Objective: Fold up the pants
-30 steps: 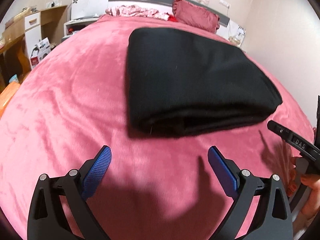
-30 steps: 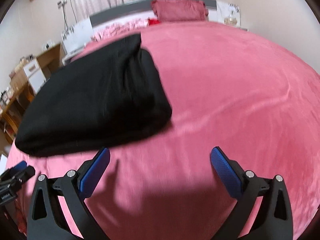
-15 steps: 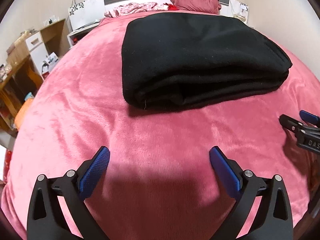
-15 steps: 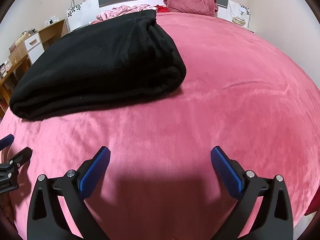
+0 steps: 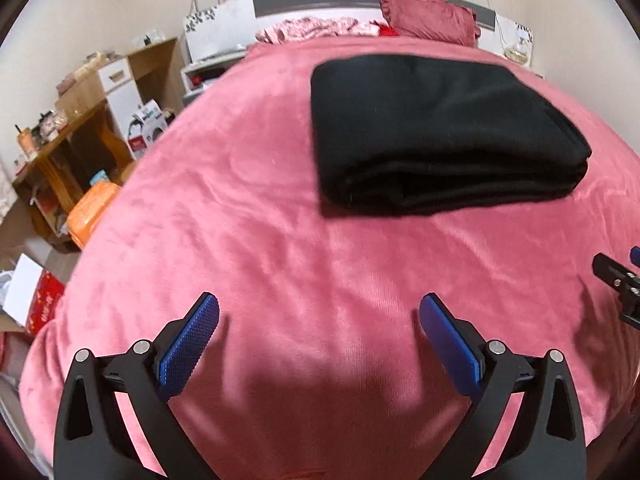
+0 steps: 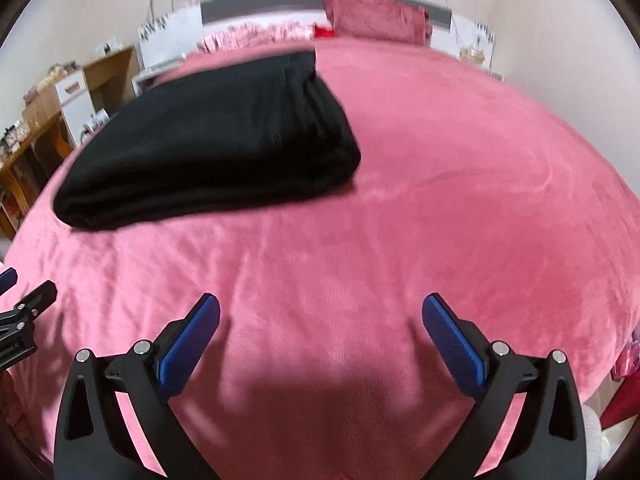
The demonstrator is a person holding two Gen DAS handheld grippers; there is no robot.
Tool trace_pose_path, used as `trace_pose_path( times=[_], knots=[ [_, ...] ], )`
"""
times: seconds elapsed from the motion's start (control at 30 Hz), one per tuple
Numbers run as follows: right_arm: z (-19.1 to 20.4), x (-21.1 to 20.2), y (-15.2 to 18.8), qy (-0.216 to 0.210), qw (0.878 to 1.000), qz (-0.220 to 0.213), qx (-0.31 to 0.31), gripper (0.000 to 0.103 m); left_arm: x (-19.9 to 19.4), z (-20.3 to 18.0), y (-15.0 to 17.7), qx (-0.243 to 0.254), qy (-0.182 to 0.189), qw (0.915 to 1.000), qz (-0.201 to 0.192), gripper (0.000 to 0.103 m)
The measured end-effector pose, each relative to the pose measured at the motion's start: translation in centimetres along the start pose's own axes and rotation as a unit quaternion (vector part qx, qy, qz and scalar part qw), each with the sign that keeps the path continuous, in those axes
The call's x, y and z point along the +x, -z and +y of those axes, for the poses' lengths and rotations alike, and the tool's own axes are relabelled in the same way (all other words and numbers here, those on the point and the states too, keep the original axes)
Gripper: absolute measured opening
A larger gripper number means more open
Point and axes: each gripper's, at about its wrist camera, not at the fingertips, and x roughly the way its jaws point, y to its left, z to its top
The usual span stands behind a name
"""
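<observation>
The black pants (image 5: 436, 136) lie folded in a thick rectangular stack on the pink bed cover (image 5: 280, 248). In the right wrist view the pants (image 6: 224, 140) sit at the upper left. My left gripper (image 5: 319, 320) is open and empty, over the cover well short of the pants. My right gripper (image 6: 320, 320) is open and empty too, nearer the bed's front edge. The right gripper's tip shows at the right edge of the left wrist view (image 5: 618, 280). The left gripper's tip shows at the left edge of the right wrist view (image 6: 24, 308).
A red pillow (image 5: 432, 20) and crumpled pink cloth (image 5: 316, 30) lie at the headboard. Wooden shelves (image 5: 68, 132) with clutter and an orange box (image 5: 92, 212) stand left of the bed. A nightstand (image 6: 472, 40) stands at the far right.
Both grippers have pulled back from the folded pants, which now look smaller and farther away. Both stay open and empty. The pants have not moved.
</observation>
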Motion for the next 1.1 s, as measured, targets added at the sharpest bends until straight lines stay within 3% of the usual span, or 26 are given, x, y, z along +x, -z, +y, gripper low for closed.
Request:
trace_pose_path(
  times=[0.17, 0.37, 0.5, 0.87, 1.1],
  knots=[
    [1.6, -3.6, -0.2, -0.003, 0.997, -0.067, -0.027, 0.101, -2.6, -0.4, 0.2, 0.013, 0.003, 0.9995, -0.03, 0.099],
    [3.0, -6.7, -1.2, 0.004, 0.993, -0.114, -0.028, 0.101, -5.7, -0.7, 0.1, 0.023, 0.007, 0.997, -0.073, 0.099],
    [3.3, -7.2, -1.5, -0.028, 0.995, -0.093, 0.014, 0.101, -6.6, -0.1, -0.2, 0.004, 0.006, 0.9964, -0.084, 0.099],
    [4.7, -6.9, -0.4, -0.023, 0.996, -0.081, -0.013, 0.101, -6.4, 0.0, -0.1, 0.002, 0.003, 0.9973, -0.073, 0.099],
    [4.4, -6.5, -0.2, -0.02, 0.997, -0.074, -0.008, 0.101, -6.2, 1.1, -0.3, -0.029, 0.006, 0.9975, -0.064, 0.099]
  ],
)
